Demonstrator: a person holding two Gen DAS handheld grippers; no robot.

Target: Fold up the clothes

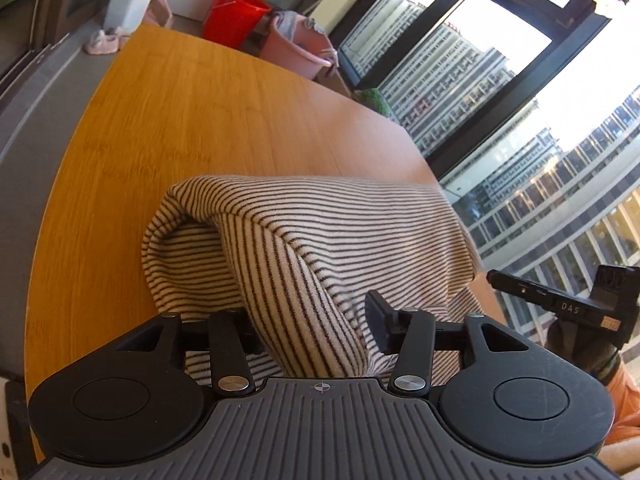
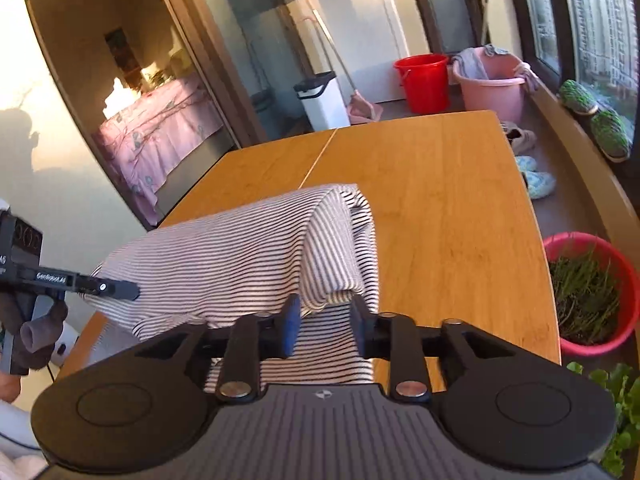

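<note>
your striped garment (image 1: 304,240) lies in a folded bundle on the wooden table (image 1: 192,112), near its close edge. your left gripper (image 1: 316,328) stands wide, a fold of cloth bulging between its fingers, pads apart from it. your right gripper (image 2: 325,326) is narrower, parted over the cloth, gripping nothing.

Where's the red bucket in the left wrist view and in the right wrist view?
Left wrist view: red bucket at top, left of centre, beyond the table's far edge.
Right wrist view: red bucket at upper right of centre, beyond the table's far end.
Shared landmark: the pink tub right beside it on its right.
</note>
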